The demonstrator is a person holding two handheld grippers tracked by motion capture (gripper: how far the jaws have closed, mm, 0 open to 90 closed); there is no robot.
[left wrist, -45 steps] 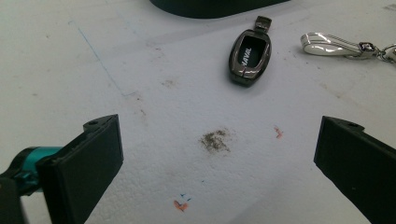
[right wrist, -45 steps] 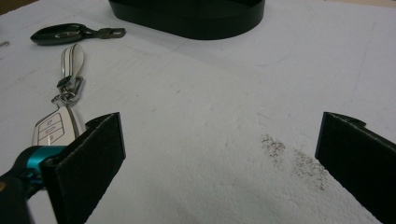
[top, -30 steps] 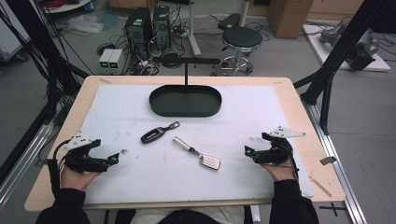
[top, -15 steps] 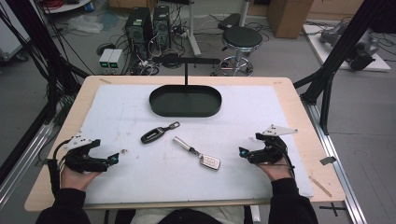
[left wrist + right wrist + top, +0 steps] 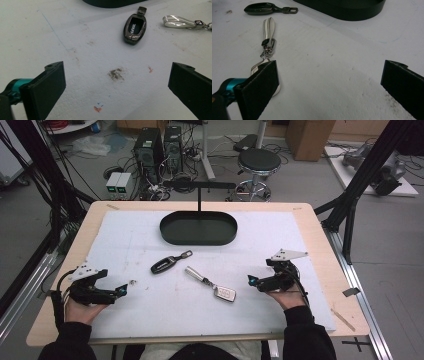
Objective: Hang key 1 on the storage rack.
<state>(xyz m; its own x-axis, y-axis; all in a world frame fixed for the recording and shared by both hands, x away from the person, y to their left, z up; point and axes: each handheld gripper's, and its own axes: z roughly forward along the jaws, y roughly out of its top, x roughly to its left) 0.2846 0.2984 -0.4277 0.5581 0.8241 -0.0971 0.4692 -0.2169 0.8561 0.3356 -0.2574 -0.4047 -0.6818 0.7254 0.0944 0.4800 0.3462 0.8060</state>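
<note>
Nothing has been picked up yet, so almost all of the job is left for you. Your right gripper (image 5: 252, 281) is spread wide and holds nothing. It sits just beside the white car key (image 5: 225, 293), on the side away from the black key fob (image 5: 164, 264). In the right gripper view, one black jaw stands in front of the white car key (image 5: 265, 65), but I cannot tell if it touches it. Your left gripper (image 5: 125, 289) is spread wide and holds nothing too. It rests well away from the white car key, with the black key fob (image 5: 135, 28) out ahead of its jaws.

The oval black tray (image 5: 198, 228) sits past the white car key, farther from you. I cannot see anything in it. My guess is both keys go in there. You would first close on the white car key, lift it, and carry it over.
</note>
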